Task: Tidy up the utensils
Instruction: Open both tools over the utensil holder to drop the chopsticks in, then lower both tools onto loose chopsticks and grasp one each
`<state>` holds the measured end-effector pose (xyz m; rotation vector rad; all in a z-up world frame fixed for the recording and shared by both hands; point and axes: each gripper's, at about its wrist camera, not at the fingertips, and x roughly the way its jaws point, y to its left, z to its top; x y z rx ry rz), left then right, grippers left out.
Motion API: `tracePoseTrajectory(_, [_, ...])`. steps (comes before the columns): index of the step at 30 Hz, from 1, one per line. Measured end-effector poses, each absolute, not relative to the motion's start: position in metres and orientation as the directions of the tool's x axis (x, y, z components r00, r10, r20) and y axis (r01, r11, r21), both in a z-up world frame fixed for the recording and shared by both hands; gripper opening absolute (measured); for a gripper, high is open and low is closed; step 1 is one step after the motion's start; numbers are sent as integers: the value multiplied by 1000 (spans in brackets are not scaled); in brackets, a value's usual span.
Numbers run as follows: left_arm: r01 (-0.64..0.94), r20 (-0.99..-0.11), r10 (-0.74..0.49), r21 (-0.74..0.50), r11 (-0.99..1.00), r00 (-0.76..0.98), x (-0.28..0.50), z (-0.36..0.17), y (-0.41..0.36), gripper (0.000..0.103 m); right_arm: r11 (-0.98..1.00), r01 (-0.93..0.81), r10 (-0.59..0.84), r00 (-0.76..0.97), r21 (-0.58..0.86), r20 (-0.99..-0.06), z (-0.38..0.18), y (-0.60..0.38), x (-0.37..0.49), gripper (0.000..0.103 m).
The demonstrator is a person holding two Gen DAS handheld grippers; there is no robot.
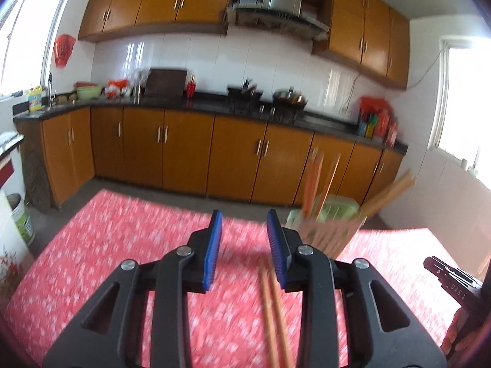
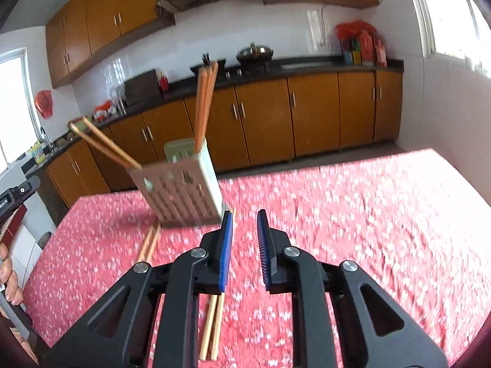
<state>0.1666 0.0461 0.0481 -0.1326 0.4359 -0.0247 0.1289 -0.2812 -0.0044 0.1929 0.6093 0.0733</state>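
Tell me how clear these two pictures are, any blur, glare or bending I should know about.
Left wrist view: motion blur smears the tablecloth, utensil holder and loose chopsticks; a sunlit patch glares at right; the cabinets bow from the fisheye lens. Right wrist view: the holder and cloth are blurred too, the windows are blown out, and the counter line curves. Both grippers, left gripper and right gripper, stay sharp.

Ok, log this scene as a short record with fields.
surface: table with red cloth
holder: perforated, standing on the table
in holder: chopsticks, several
loose chopsticks: pair on the cloth, beside the holder
left gripper: open, empty
right gripper: open, empty
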Motion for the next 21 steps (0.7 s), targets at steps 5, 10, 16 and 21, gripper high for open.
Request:
tracePoseTrajectory(5, [-40,-543,-3,-66,997,840,154,-11,57,31,976,-28,180,672,218,-718,-70,-259,135,17])
tracePoseTrajectory(10, [-42,-616,-17,-81,996,788,148,-44,65,31,969,-62,227,618,241,-753,-91,-237,140,17])
tracePoseTrajectory(16, [-22,-642,-43,-93,995,766,149,-53,59,31,981,-73,187,600,180,-778,-103,-225,148,15])
tracePoseTrajectory(21, [17,-661,-98,-127,992,744,156,-58,50,31,991,-37,127,618,132,-776,-103,-238,147,8])
